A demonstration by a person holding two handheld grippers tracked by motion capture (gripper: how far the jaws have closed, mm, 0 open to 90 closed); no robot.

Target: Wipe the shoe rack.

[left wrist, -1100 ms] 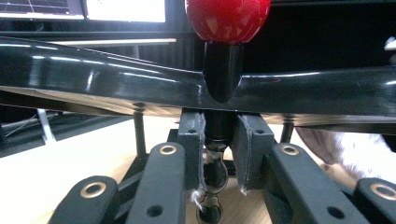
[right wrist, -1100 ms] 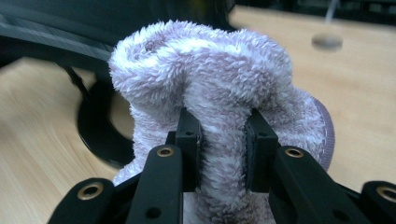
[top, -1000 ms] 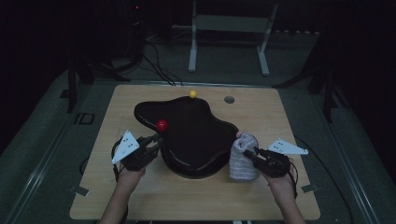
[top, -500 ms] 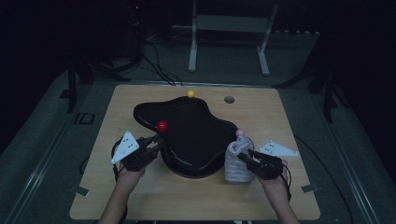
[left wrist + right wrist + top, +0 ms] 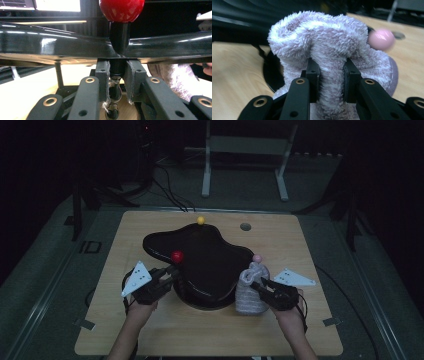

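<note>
A glossy black curvy-topped stand [image 5: 205, 257] sits mid-table, with ball-tipped pegs: red [image 5: 176, 256], yellow [image 5: 200, 220] and pink [image 5: 257, 258]. My left gripper [image 5: 167, 273] is at the stand's left edge, shut on the black stem [image 5: 117, 72] of the red ball peg [image 5: 121, 8]. A fuzzy lilac sock [image 5: 251, 287] stands bunched at the stand's right edge, beside the pink ball [image 5: 381, 39]. My right gripper [image 5: 256, 286] is shut on a fold of the sock [image 5: 329, 57].
The wooden tabletop [image 5: 150, 330] has a small round hole [image 5: 245, 226] at the back right. A metal frame [image 5: 245, 165] and cables lie on the floor beyond the table. Bare wood runs along the front edge.
My right gripper has shifted left and forward with the sock, bringing it closer to the pink peg. The left gripper has stayed in place.
</note>
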